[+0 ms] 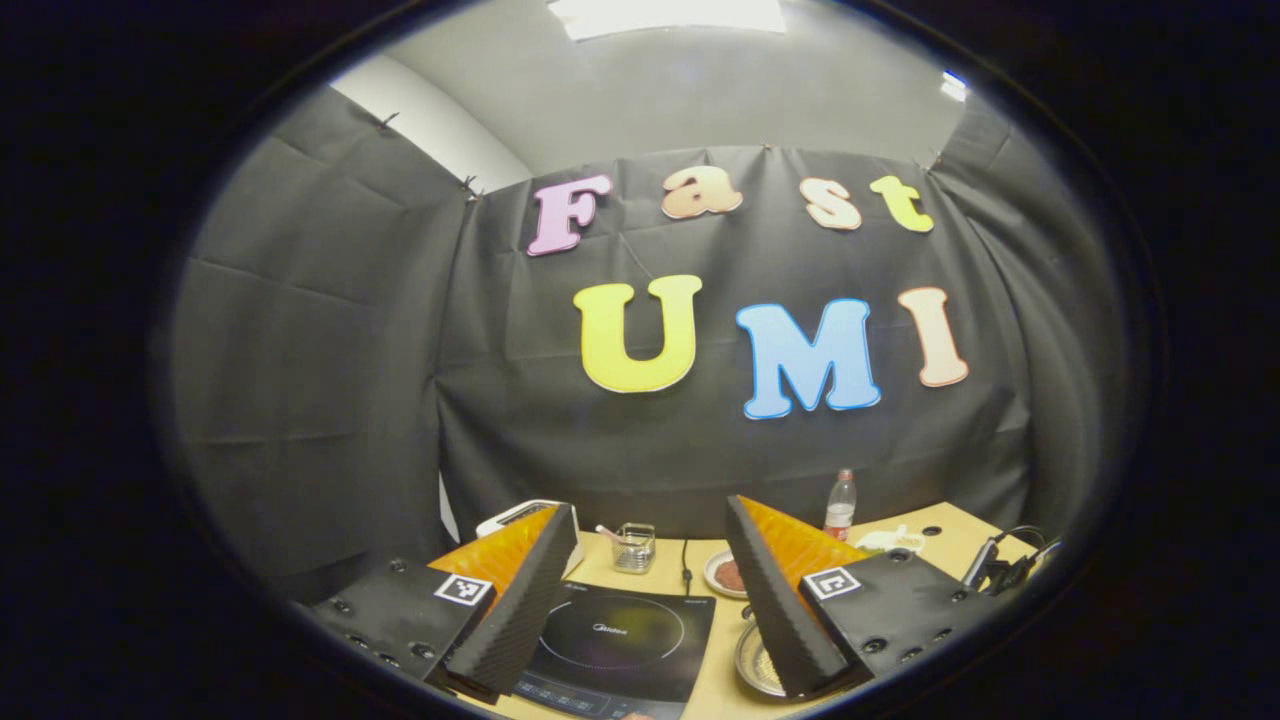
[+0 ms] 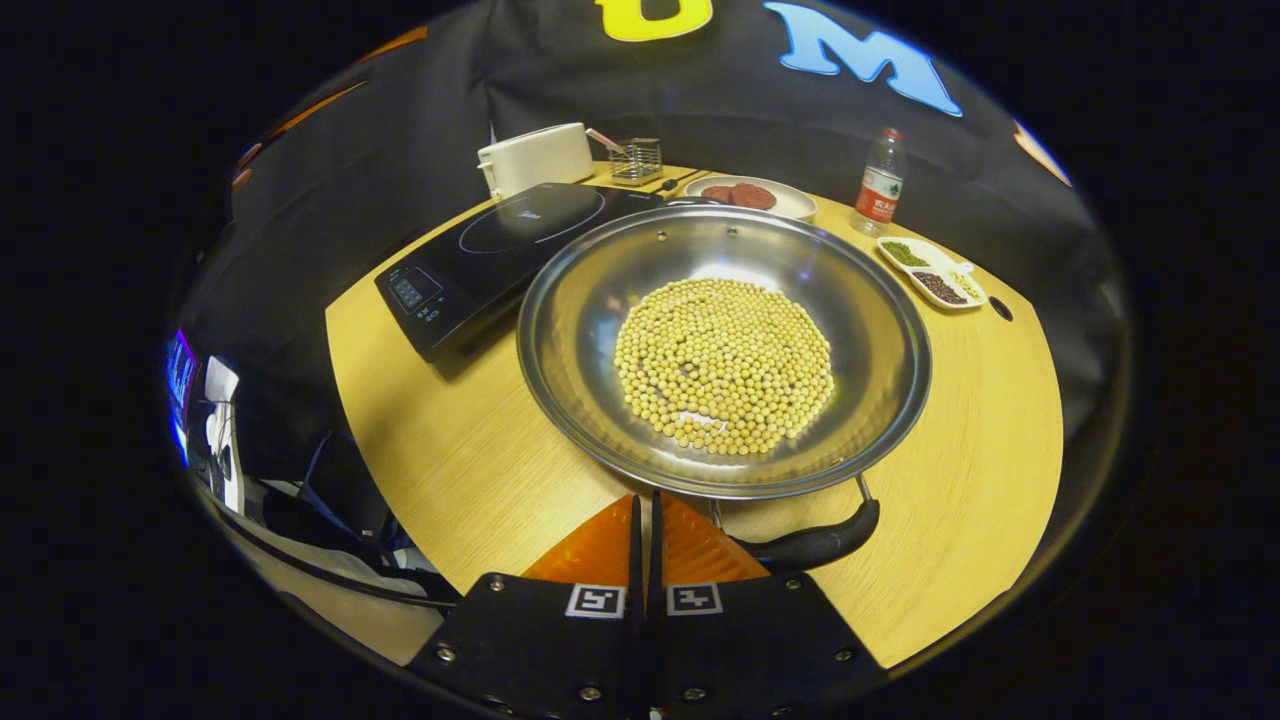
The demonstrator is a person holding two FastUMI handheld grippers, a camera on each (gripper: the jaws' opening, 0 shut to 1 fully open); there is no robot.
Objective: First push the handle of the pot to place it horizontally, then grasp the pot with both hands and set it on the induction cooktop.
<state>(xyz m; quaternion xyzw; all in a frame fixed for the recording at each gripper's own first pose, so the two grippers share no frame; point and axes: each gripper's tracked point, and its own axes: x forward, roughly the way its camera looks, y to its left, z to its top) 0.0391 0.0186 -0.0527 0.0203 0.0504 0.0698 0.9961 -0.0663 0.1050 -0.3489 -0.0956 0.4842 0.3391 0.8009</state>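
A wide steel pot holding several yellow beans stands on the round wooden table, just right of the black induction cooktop. Its dark handle lies along the near rim. My right gripper is shut with nothing in it, its tips at the pot's near rim and right beside the handle's left end. In the left gripper view, my left gripper is held high and open above the cooktop, and a slice of the pot's rim shows by the right finger.
Behind the cooktop are a white appliance and a small wire basket. A plate of red-brown food, a plastic bottle and a divided dish stand behind the pot. Cables hang off the table's left edge.
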